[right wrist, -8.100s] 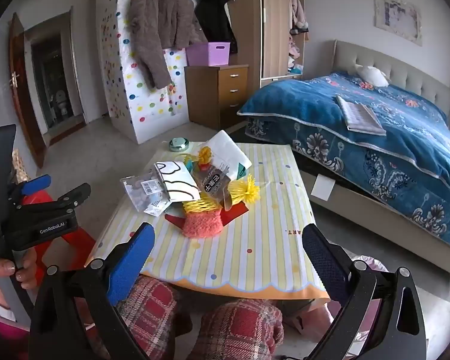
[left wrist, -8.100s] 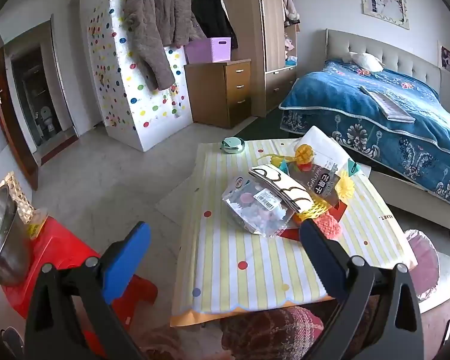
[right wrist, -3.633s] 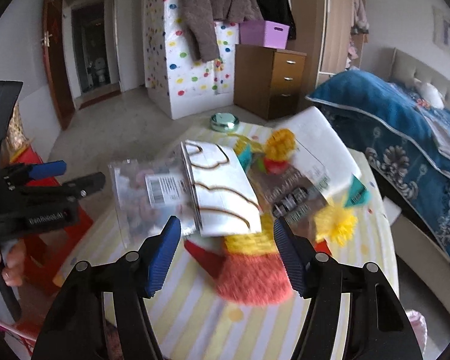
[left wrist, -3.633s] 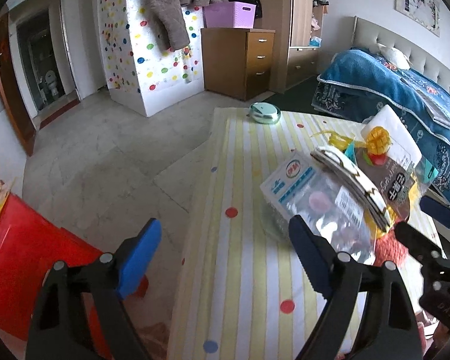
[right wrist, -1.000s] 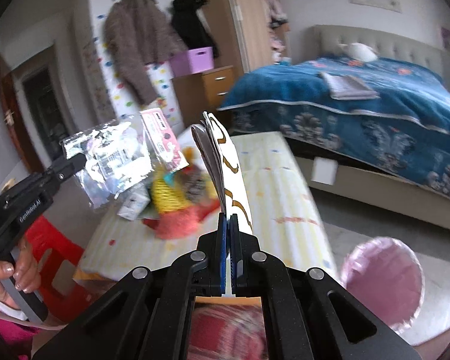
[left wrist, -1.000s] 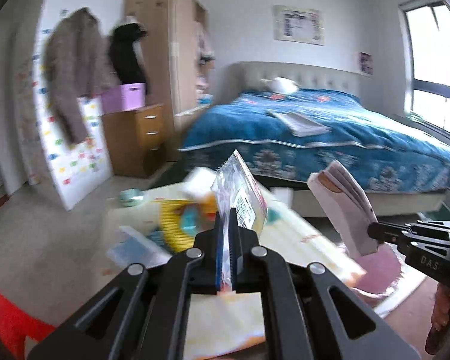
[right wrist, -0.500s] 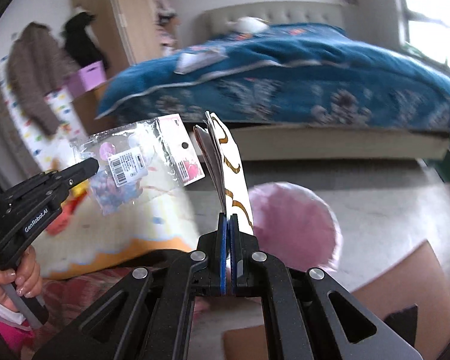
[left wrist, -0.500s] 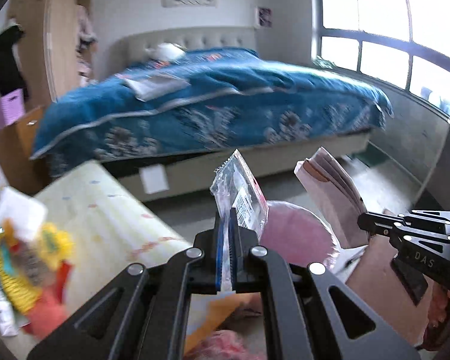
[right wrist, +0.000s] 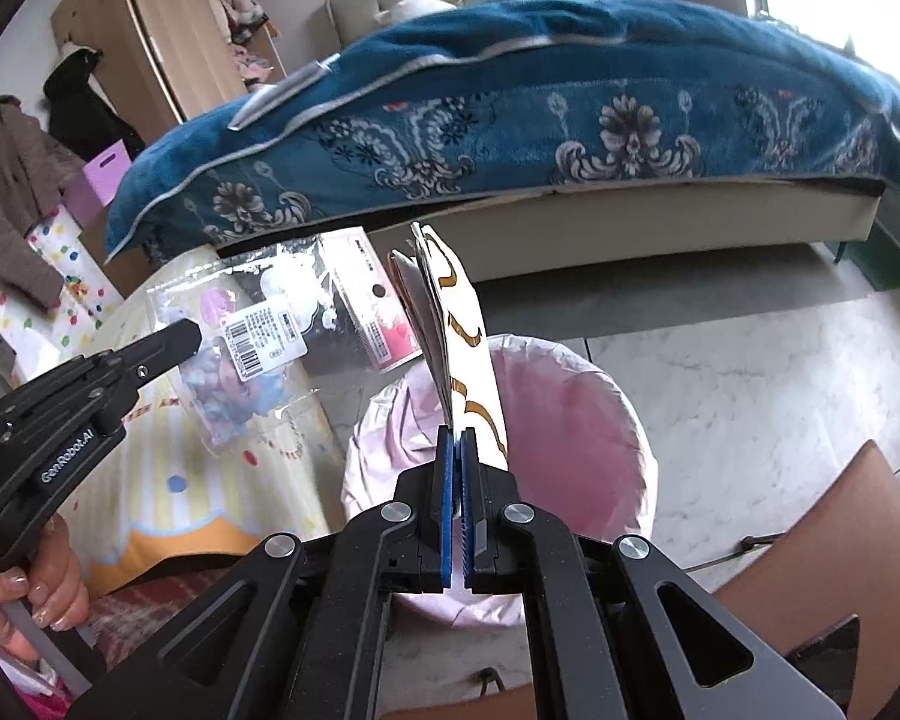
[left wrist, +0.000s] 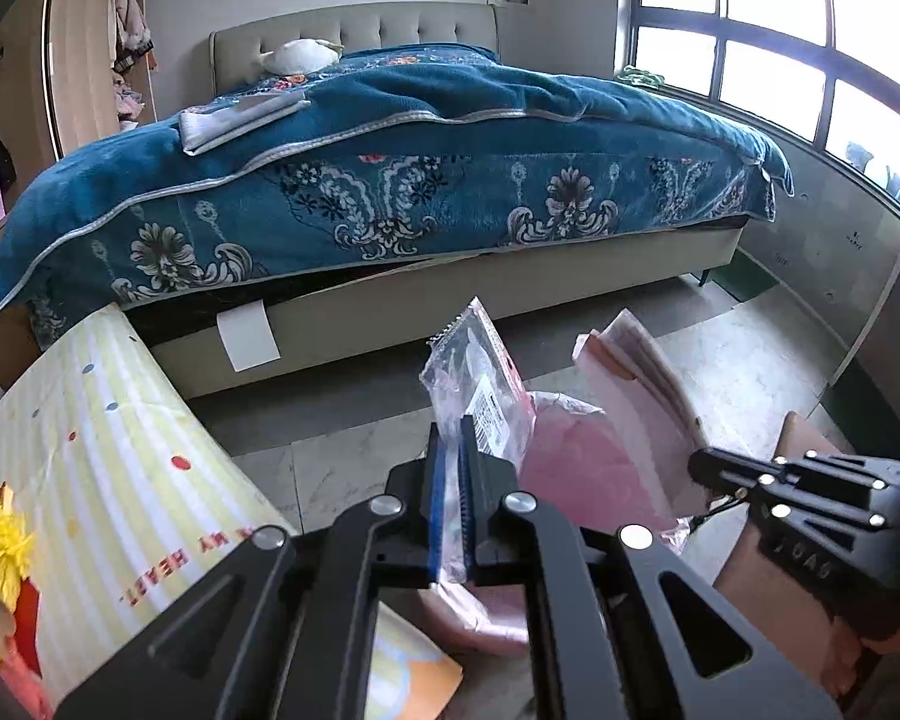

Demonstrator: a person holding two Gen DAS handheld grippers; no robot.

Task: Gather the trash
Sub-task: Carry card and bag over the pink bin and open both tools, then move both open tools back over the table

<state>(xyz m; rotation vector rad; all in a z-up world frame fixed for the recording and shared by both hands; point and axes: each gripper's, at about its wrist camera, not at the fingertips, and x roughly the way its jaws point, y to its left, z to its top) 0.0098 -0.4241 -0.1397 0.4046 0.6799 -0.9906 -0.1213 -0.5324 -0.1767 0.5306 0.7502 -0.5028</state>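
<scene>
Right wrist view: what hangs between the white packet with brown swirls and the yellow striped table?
The clear plastic bag with a barcode label, in the left gripper, hangs there in the right wrist view.

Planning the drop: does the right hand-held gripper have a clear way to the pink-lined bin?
Probably yes: the right hand-held gripper, its jaws opening around the white wrapper, sits above the bin with nothing between.

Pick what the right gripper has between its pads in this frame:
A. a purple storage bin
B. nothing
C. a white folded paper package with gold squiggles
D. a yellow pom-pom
C: the right gripper, jaws just opening, still has the white gold-squiggled paper package between its pads above the pink-lined bin.
</scene>
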